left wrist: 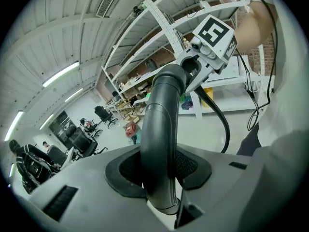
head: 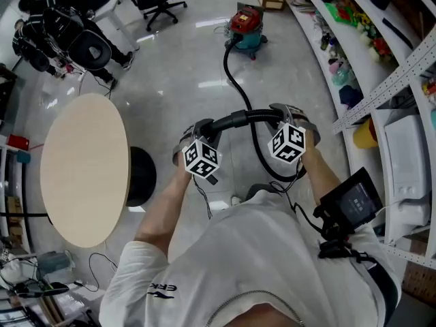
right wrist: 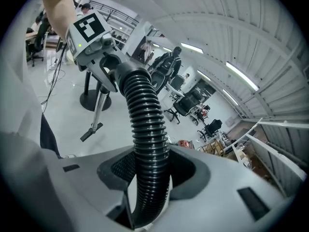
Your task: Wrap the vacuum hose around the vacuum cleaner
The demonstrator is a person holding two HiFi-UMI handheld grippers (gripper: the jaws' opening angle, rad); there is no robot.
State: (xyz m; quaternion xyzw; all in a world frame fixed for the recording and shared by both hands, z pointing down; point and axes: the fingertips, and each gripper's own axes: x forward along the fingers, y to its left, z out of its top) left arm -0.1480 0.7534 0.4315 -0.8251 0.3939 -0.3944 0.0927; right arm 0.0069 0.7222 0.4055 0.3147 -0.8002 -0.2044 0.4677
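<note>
Left hand-held gripper (left wrist: 159, 173) clamped on the smooth black end of the vacuum hose (head: 246, 117); right hand-held gripper (right wrist: 148, 173) clamped on its ribbed part a little further along. Both are held up in front of the person. Beyond the right gripper the hose sags in a loop, then runs over the floor (head: 184, 67) to the vacuum cleaner (head: 246, 27), a red-topped canister standing well apart. Round table (head: 82, 169) to the left. Shelves (head: 381, 87) to the right hold mixed small goods, too small to tell.
</note>
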